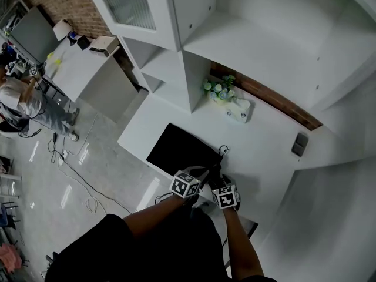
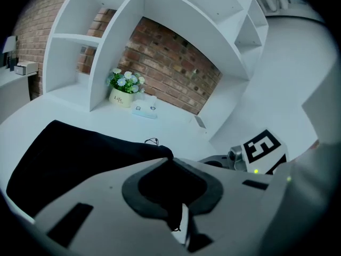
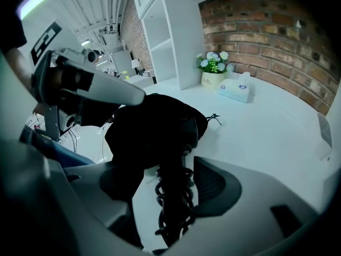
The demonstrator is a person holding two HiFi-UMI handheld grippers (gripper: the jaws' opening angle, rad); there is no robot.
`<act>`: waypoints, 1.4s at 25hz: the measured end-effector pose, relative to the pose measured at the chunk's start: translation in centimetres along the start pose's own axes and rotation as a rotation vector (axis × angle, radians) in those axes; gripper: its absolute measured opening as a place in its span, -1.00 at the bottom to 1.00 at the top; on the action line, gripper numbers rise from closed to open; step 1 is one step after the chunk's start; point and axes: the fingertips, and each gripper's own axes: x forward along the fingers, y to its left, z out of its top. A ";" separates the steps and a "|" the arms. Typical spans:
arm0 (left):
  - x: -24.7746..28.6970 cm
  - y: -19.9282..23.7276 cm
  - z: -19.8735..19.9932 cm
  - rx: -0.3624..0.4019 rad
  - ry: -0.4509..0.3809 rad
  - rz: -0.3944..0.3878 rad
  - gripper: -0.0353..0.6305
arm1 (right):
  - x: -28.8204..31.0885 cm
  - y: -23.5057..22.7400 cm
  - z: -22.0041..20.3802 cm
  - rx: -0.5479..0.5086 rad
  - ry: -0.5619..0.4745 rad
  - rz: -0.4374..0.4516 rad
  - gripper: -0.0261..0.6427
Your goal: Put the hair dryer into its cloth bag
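The black cloth bag (image 1: 176,148) lies on the white counter (image 1: 270,151), below white shelves (image 1: 200,16) and a brick wall (image 2: 170,68). The left gripper (image 2: 169,163) pinches the bag's edge. The jaws of the right gripper (image 3: 168,176) are spread around the hair dryer (image 3: 173,199), which is at the bag's mouth.

A black cloth bag (image 1: 179,150) lies flat on the white counter (image 1: 264,151). A black hair dryer (image 3: 176,137) rests at the bag's near end, its handle and coiled cord (image 3: 170,207) hanging outside. How far in it sits cannot be told.
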 end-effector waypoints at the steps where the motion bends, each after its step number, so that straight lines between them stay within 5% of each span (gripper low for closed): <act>1: 0.1 -0.2 0.0 0.001 -0.001 -0.005 -0.79 | -0.2 -0.1 -0.2 -0.004 0.004 -0.013 -0.03; 9: -0.3 -0.6 1.6 0.096 0.029 -0.090 -0.79 | -1.7 -0.9 -0.8 0.030 0.064 -0.082 -0.03; 18: 0.4 -0.8 1.5 0.118 0.074 -0.181 -0.79 | -1.6 -0.9 -1.6 0.054 0.131 -0.103 -0.03; 23: 0.5 -0.5 1.0 0.127 0.089 -0.177 -0.79 | -0.5 0.3 -3.0 0.066 0.144 -0.046 -0.02; 35: 0.9 -0.5 1.2 0.120 0.066 -0.147 -0.79 | 0.3 -0.7 -4.6 0.053 0.157 -0.062 -0.12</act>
